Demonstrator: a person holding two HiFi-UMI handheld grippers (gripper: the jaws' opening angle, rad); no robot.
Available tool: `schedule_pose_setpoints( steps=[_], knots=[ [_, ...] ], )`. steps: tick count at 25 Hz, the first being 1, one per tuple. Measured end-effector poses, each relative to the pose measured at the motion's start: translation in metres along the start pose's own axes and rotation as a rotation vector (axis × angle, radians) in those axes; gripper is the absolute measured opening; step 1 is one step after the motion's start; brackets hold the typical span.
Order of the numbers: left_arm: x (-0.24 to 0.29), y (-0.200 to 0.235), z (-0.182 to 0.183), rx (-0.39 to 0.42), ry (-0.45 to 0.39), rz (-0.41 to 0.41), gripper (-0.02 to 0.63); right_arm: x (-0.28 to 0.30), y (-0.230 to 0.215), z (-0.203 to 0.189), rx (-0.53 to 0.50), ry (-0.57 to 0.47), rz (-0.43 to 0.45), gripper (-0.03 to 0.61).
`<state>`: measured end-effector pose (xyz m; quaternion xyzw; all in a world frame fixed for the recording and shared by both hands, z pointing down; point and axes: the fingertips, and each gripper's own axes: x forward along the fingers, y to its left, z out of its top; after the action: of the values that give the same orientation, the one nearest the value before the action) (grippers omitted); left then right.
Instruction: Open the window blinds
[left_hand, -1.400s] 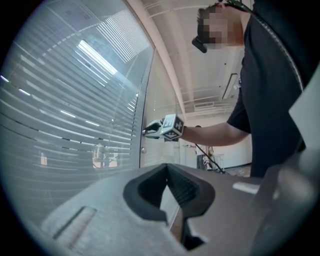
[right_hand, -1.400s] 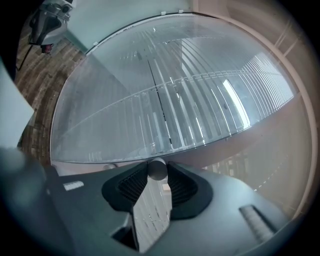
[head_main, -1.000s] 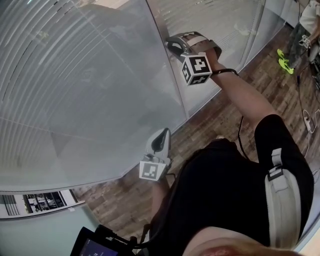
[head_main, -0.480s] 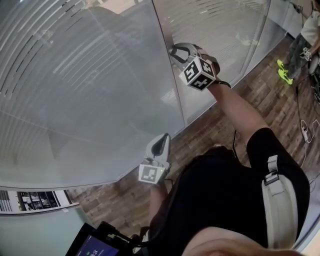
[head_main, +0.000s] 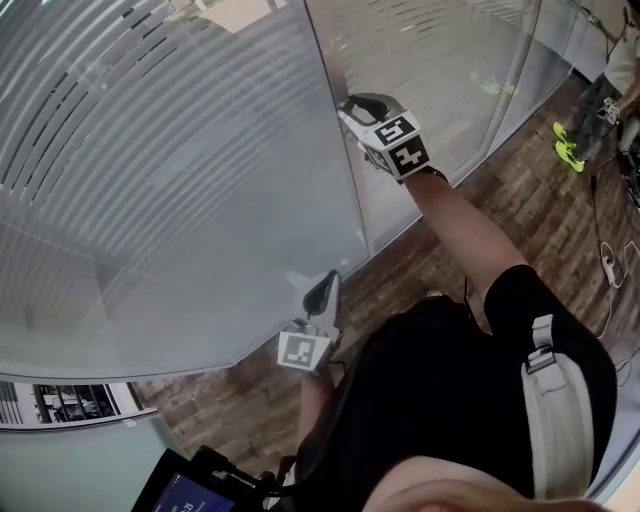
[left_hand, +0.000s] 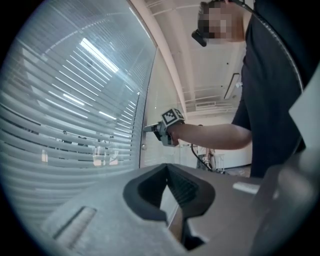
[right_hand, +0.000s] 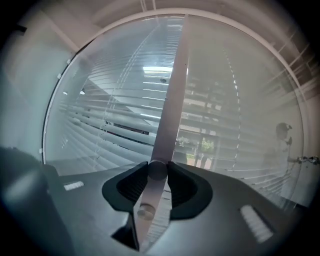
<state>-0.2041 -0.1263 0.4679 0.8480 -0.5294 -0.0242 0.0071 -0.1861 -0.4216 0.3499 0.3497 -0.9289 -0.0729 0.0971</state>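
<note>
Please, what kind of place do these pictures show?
Probably an office interior. It has tall glass partition walls, slatted blinds behind the glass, and a wood-plank floor with cables lying on it.

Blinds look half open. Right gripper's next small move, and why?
Probably roll the right gripper to turn the knob on the frame: its jaws are clamped on that knob, and the blinds show only thin gaps between slats.

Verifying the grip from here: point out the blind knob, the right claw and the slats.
blind knob (right_hand: 157, 170): right gripper view, its round end, inside the claw.
right claw (head_main: 350, 105): head view, midway between its fingertips.
slats (head_main: 150, 150): head view, middle of one slat.
</note>
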Motion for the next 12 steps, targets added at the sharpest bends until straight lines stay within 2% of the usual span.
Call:
schedule_pose_setpoints(
  steps=[6,12],
  knots=[
    [0.0025,-0.0007,0.0048,0.0,0.012,-0.007,0.003,0.0008,-0.0083,0.0027,0.207,-0.036,0.0,0.127],
    [0.0024,-0.0027,0.0011,-0.002,0.019,-0.017,0.003,0.0013,-0.0099,0.0018,0.36,-0.066,-0.003,0.127]
  ],
)
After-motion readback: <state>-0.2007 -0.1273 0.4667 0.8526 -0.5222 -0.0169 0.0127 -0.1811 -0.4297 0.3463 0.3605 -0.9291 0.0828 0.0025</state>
